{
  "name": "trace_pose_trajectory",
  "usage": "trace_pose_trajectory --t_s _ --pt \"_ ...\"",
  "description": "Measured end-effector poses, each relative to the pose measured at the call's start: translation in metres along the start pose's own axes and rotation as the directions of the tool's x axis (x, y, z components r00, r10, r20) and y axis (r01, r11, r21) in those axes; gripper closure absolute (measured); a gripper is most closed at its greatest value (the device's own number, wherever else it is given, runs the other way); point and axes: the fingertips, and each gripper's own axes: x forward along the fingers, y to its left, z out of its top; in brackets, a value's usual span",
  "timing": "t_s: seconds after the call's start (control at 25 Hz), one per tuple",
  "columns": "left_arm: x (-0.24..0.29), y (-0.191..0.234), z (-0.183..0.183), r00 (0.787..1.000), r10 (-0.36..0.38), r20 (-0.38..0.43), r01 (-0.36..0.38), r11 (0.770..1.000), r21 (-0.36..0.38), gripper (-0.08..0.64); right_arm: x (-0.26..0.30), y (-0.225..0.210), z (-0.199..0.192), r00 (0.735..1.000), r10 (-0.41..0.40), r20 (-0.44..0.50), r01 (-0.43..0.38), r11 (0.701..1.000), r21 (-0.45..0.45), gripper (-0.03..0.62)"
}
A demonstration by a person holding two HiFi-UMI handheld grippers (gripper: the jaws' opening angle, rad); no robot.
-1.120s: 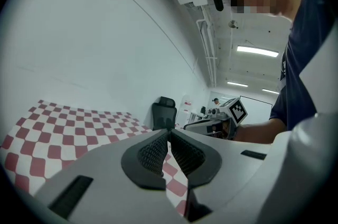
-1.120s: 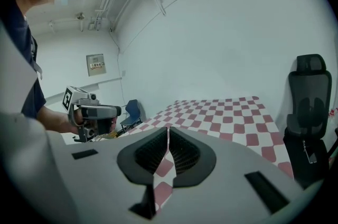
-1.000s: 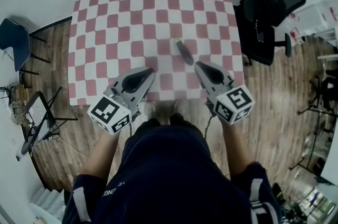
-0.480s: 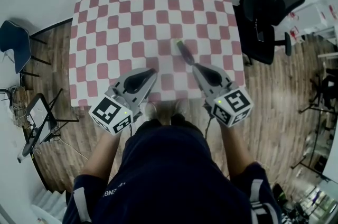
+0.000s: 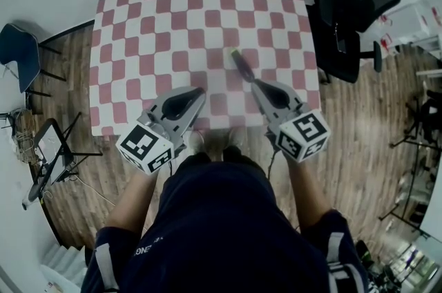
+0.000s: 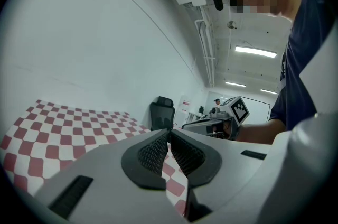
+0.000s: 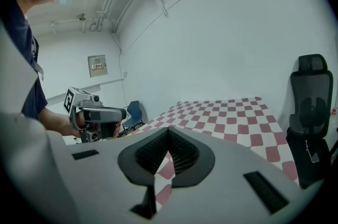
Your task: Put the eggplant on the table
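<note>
The dark purple eggplant (image 5: pixel 241 66) with a green stem lies on the red-and-white checkered table (image 5: pixel 173 15), near its front right. My right gripper (image 5: pixel 254 83) points at the eggplant's near end from just behind it; whether they touch I cannot tell. In the right gripper view its jaws (image 7: pixel 168 133) are shut with nothing between them, and the eggplant is hidden below them. My left gripper (image 5: pixel 201 92) hovers over the table's front edge, to the left of the eggplant. Its jaws (image 6: pixel 169 136) are shut and empty too.
A black office chair (image 5: pixel 356 1) stands close to the table's right side. A blue chair (image 5: pixel 19 53) and a folding stand (image 5: pixel 52 153) are on the wooden floor at the left. The person's body fills the front of the head view.
</note>
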Motion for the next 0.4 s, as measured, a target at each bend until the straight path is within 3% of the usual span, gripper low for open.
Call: trace_pose_trajectory --t_s 0.4 --pt "0.0043 -0.0019 -0.0039 1.000 -0.003 -0.007 0.003 1.000 -0.007 0.520 0.0005 -0.0024 -0.0005 1.000 0.008 -0.002 -0.008 1.000 0.011 0.577"
